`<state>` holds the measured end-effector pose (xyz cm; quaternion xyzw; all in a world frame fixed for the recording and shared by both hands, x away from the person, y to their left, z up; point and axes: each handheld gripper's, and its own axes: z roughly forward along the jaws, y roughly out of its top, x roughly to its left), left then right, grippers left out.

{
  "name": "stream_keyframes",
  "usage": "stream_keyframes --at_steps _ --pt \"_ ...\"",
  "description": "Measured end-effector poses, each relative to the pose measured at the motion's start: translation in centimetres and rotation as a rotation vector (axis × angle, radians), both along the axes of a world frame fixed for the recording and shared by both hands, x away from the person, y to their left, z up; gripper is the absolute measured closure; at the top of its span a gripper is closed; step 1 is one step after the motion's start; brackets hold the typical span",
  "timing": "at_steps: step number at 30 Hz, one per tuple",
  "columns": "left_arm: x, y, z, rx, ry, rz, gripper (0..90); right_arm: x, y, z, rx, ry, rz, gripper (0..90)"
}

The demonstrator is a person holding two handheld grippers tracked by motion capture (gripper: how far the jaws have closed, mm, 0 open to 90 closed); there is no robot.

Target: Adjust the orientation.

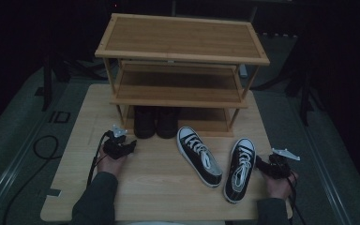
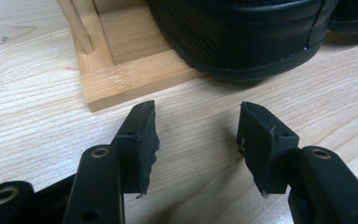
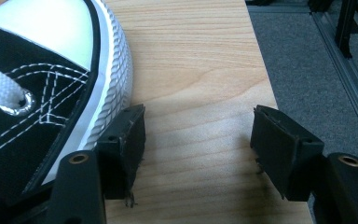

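A pair of black shoes [image 1: 155, 121] already sat on the bottom shelf of the rack [image 1: 182, 54] at the table's [image 1: 89, 122] far edge, while two sneakers [image 1: 220, 161] lay loose near the front right corner. The left gripper [image 1: 121, 142] hung spread and empty before the rack; the right gripper [image 1: 271, 165], also spread, grasped nothing just beside the right sneaker [image 3: 42, 84]. Shelving the sneakers appeared to remain.
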<state>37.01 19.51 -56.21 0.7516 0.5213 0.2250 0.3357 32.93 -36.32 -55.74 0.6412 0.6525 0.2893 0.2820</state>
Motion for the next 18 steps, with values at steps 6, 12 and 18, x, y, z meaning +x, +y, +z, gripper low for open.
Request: stream_keyframes --at_steps 6,12,18 --pt "0.0 0.0 0.0 0.001 0.001 -0.002 46.7 -0.3 0.0 0.3 0.022 0.012 0.001 48.5" --pt "0.0 0.0 0.0 -0.001 0.001 -0.004 46.2 -0.6 0.2 1.3 0.058 -0.003 0.023 55.7" --pt "0.0 0.0 0.0 0.0 0.001 -0.004 45.9 -0.9 0.8 2.7 0.043 -0.031 0.064 55.9"
